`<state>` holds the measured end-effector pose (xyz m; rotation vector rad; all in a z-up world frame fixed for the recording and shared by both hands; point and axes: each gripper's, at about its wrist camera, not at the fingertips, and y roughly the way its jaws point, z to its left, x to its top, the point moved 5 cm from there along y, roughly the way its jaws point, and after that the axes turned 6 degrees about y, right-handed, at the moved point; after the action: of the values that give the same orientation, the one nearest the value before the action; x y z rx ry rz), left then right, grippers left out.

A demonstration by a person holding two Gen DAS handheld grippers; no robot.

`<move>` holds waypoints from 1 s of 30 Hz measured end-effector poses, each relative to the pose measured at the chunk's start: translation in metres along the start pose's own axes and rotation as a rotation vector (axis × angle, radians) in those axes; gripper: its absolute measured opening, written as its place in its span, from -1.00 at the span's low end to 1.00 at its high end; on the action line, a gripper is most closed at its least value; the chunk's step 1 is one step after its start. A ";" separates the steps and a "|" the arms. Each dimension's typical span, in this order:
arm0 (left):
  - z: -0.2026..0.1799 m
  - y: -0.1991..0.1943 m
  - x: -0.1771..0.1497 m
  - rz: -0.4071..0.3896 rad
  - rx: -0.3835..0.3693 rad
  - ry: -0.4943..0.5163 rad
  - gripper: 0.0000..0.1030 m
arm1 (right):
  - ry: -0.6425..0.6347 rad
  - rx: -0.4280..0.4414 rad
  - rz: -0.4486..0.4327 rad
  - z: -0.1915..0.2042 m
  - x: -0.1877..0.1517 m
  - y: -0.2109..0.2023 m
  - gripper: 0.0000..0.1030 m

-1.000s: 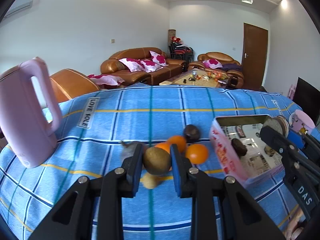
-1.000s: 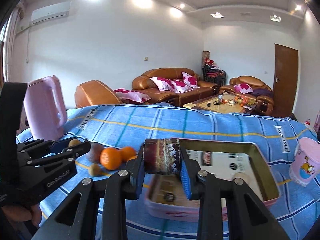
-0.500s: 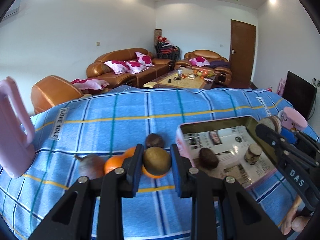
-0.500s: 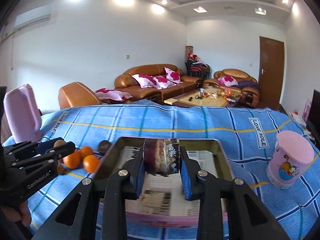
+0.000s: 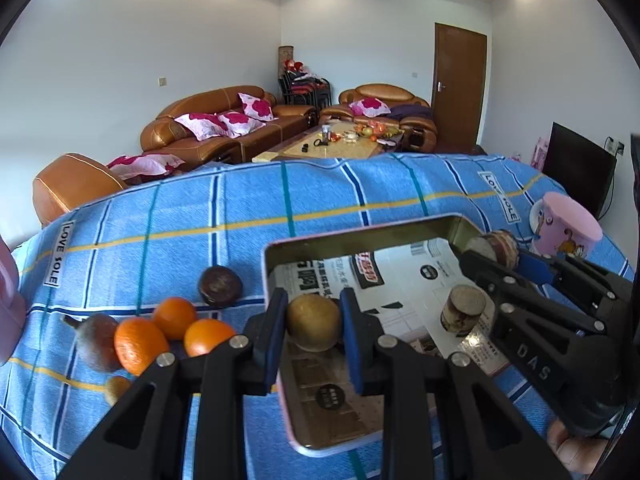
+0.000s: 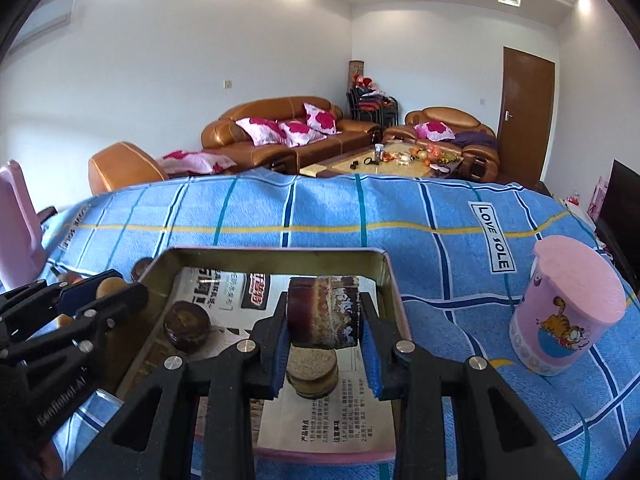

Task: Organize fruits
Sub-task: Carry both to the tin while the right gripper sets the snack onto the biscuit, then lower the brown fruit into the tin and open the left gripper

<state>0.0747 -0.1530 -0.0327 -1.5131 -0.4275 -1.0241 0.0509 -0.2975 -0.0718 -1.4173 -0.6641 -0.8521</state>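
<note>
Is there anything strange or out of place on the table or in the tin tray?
Yes. The tin tray, meant for fruit, holds brown cork-topped cylinders, and the right gripper grips another such cylinder above it. These do not look like fruit. Three oranges lie outside on the blue cloth.

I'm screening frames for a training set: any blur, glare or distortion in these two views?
Left wrist view: sharp on the round brownish-green fruit in the left tool; fisheye bends the blue plaid cloth; ceiling spotlights flare. Right wrist view: dark cylindrical piece in the right tool is crisp; the metal tray with pink outer walls gleams mildly; corners vignette black.
</note>
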 end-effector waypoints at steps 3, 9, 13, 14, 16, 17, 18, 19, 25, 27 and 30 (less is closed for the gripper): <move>-0.003 0.006 -0.003 0.016 -0.004 -0.002 -0.45 | -0.015 0.008 0.027 0.004 -0.003 0.005 -0.36; -0.004 0.014 -0.007 0.038 -0.007 -0.011 -0.45 | -0.037 0.018 0.058 0.009 -0.006 0.010 -0.36; -0.006 0.015 -0.006 0.043 -0.006 -0.004 -0.45 | -0.046 0.028 0.080 0.011 -0.008 0.014 -0.36; -0.006 0.015 -0.006 0.044 -0.004 0.000 -0.45 | -0.049 0.028 0.085 0.011 -0.008 0.015 -0.36; -0.006 0.015 -0.006 0.045 -0.004 0.000 -0.45 | -0.053 0.030 0.096 0.012 -0.009 0.017 -0.36; -0.006 0.015 -0.006 0.045 -0.004 0.000 -0.45 | -0.053 0.030 0.098 0.012 -0.009 0.017 -0.36; -0.007 0.015 -0.006 0.045 -0.003 0.001 -0.45 | -0.053 0.031 0.099 0.012 -0.009 0.017 -0.36; -0.007 0.015 -0.006 0.045 -0.002 0.002 -0.45 | -0.053 0.031 0.100 0.012 -0.009 0.017 -0.36; -0.006 0.015 -0.006 0.043 0.000 -0.005 -0.45 | -0.047 0.043 0.103 0.012 -0.008 0.020 -0.36; -0.005 0.015 -0.006 0.042 0.001 -0.007 -0.45 | -0.045 0.053 0.107 0.013 -0.008 0.020 -0.35; -0.004 0.014 -0.006 0.042 0.002 -0.008 -0.45 | -0.047 0.055 0.109 0.013 -0.009 0.021 -0.35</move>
<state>0.0808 -0.1587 -0.0468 -1.5186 -0.4011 -0.9842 0.0646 -0.2844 -0.0896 -1.4145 -0.6349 -0.7121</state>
